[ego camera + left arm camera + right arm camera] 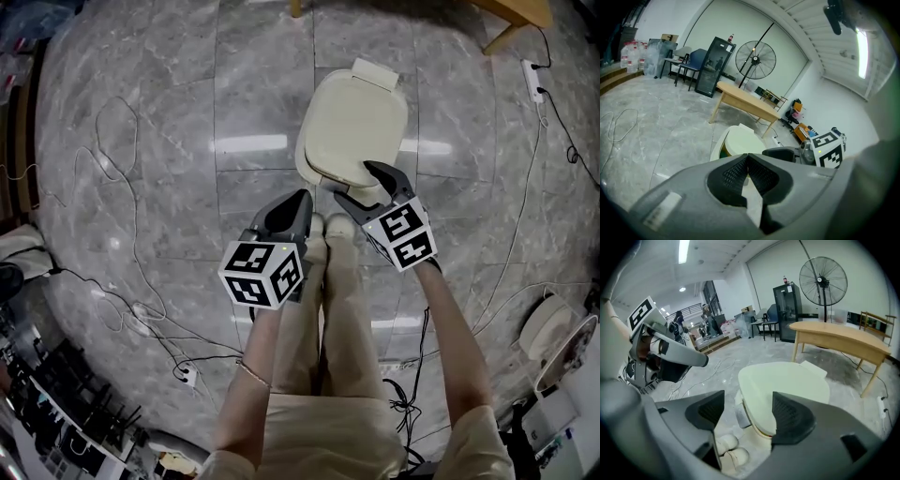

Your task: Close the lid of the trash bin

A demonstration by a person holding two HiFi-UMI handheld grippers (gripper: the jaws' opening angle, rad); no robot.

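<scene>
Left gripper (302, 200) hung over marble floor (141, 141), fingers pressed together, nothing between them. Just right: cream trash bin (303, 161) beyond person's feet (337, 228), lid (354, 117) lying nearly flat, thin gap showing at rim. Right gripper (364, 185) over lid's near edge, fingers apart, empty; contact unclear.
</scene>
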